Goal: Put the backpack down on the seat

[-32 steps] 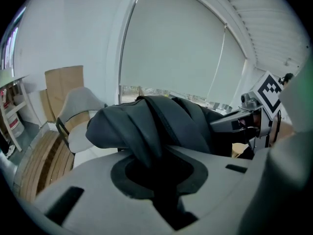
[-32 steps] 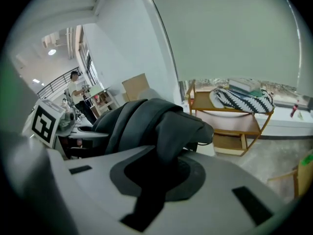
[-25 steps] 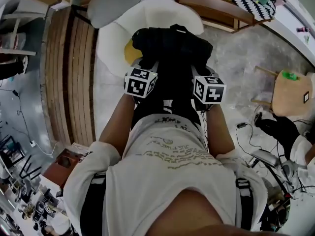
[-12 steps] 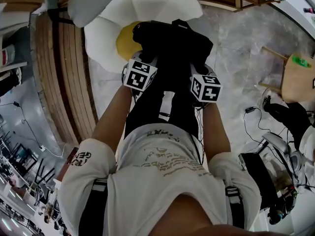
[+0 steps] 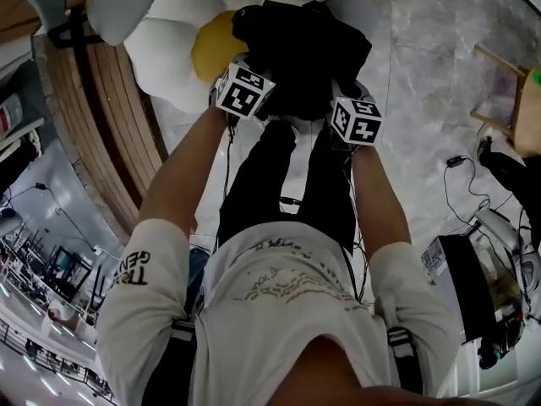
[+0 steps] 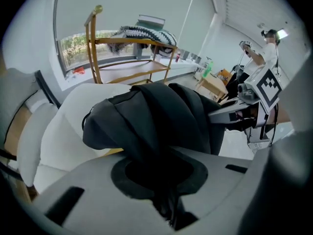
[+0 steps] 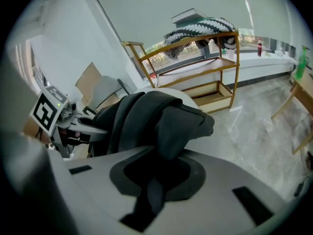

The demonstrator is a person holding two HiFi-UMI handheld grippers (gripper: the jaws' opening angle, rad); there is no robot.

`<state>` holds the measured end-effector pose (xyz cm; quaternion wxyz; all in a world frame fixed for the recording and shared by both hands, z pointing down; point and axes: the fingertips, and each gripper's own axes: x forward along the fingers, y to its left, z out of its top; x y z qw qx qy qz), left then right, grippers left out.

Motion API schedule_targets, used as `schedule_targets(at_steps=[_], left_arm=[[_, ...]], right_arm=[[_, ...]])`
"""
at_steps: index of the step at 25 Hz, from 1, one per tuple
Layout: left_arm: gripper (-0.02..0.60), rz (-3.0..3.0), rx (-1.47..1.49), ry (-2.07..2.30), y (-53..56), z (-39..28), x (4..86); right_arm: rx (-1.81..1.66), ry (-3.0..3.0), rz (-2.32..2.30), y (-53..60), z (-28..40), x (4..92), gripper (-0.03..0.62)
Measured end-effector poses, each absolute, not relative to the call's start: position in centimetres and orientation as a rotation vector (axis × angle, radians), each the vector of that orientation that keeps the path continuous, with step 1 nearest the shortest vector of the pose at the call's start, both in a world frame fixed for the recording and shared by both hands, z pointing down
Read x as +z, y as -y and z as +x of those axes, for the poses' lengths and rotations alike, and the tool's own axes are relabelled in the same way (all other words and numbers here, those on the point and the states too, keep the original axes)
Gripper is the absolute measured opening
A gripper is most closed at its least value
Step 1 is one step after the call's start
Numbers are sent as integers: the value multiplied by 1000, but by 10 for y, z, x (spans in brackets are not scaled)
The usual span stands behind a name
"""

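Note:
A black backpack (image 5: 300,45) hangs in front of me over the white flower-shaped seat (image 5: 169,45) with its yellow centre (image 5: 210,53). My left gripper (image 5: 245,91) is shut on the backpack's left side; dark fabric (image 6: 161,131) runs down between its jaws. My right gripper (image 5: 355,118) is shut on the backpack's right side, and a fold of black fabric (image 7: 161,131) is pinched in its jaws. Each gripper's marker cube shows in the other's view, the right gripper (image 6: 259,94) and the left gripper (image 7: 54,114). Whether the backpack touches the seat is hidden by the bag itself.
A wooden shelf (image 7: 205,62) with a striped bag on top stands by the window behind the seat. A grey cushion (image 5: 127,2) lies at the seat's left. A small wooden table (image 5: 528,100) and cables (image 5: 482,176) are on the marble floor to the right. Wooden decking (image 5: 101,125) runs along the left.
I have stepped closer to the seat. Both grippers and the backpack moved forward, the bag now over the seat's yellow centre. The grips are unchanged.

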<state>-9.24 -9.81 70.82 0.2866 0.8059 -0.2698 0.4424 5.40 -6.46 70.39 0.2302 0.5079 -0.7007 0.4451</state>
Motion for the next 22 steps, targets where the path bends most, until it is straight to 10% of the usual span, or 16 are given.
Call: schedule_targets(at_steps=[22], left_arm=[[127, 2043, 1289, 690, 82, -100, 850]], right_arm=[[1209, 1810, 1302, 20, 62, 841, 79]])
